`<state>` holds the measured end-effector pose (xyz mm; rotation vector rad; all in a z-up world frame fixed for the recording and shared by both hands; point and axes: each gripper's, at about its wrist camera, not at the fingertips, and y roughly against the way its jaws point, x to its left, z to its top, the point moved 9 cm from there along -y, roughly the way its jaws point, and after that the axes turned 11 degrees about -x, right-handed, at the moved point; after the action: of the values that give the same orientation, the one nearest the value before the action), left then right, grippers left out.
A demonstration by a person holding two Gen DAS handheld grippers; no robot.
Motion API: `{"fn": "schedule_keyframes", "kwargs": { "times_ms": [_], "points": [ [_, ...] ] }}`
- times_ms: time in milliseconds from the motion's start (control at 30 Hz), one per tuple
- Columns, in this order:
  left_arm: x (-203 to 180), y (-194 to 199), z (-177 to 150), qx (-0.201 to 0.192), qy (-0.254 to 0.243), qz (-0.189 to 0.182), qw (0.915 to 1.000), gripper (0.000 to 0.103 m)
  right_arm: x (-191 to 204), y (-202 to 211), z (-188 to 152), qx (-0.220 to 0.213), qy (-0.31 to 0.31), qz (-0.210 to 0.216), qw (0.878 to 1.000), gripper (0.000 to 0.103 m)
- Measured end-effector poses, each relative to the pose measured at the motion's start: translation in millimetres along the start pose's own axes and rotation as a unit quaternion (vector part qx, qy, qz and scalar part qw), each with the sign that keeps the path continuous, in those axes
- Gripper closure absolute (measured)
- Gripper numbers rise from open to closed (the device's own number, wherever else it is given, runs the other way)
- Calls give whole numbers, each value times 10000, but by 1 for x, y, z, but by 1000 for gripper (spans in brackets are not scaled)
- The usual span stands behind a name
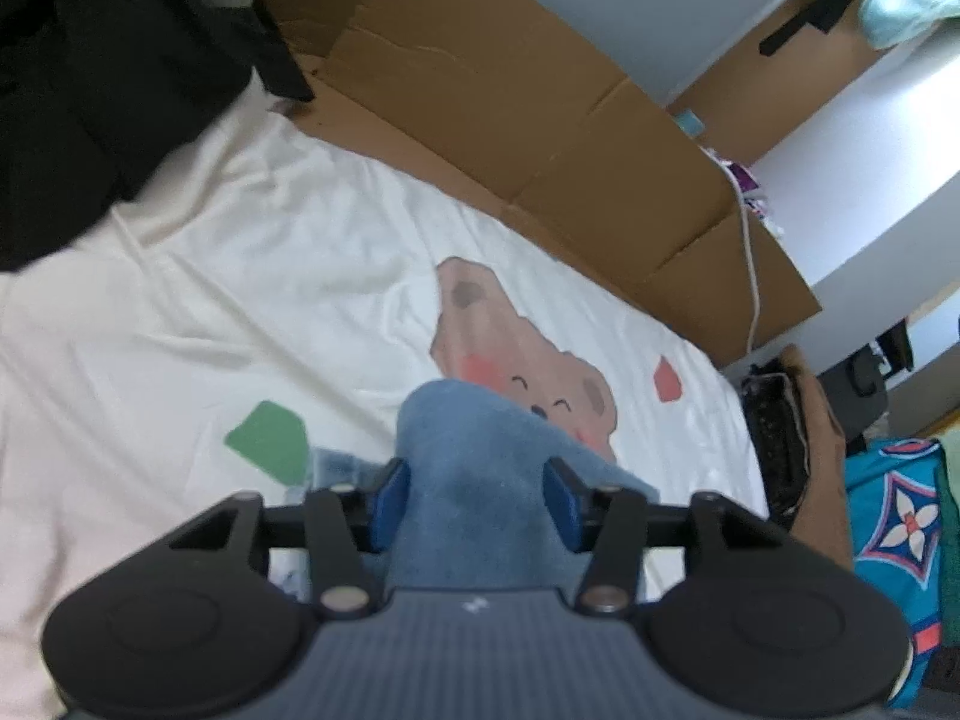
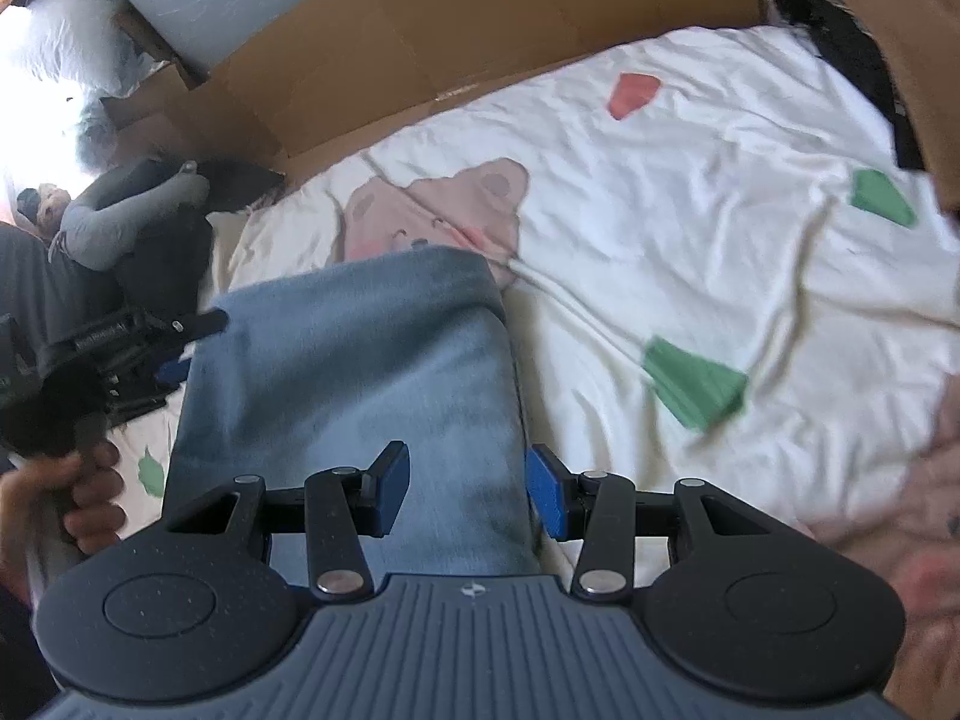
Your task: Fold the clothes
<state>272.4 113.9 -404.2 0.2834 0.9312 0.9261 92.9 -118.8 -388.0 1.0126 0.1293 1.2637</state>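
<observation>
Over the bear-print bedsheet [image 1: 252, 276] both tongs, left [image 1: 477, 504] and right [image 2: 468, 492], pinch the folded blue garment [image 2: 360, 360] held just above it, and one loose pad could let the bundle slide and the fold fall open

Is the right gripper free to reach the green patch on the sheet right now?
Probably not yet. The right gripper has the blue jeans between its fingers, apparently gripped. The green patch lies bare on the sheet with nothing over it, but the jeans would drag along.
</observation>
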Motion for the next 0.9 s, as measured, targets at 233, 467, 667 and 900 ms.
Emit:
{"fn": "schedule_keyframes", "kwargs": {
  "times_ms": [233,467,667,900],
  "points": [
    [9,1,-4,-116,399,-148,9990,92,4,-44,27,-13,193,-130,9997,55],
    [2,38,3,-513,522,-224,9971,96,29,-69,41,11,695,-51,9976,66],
    [24,44,-3,-615,734,-12,9954,96,28,-100,33,114,676,-229,9974,87],
    [54,32,-12,-554,1056,109,9928,96,25,-130,43,136,310,-169,9993,89]
  ]
}}
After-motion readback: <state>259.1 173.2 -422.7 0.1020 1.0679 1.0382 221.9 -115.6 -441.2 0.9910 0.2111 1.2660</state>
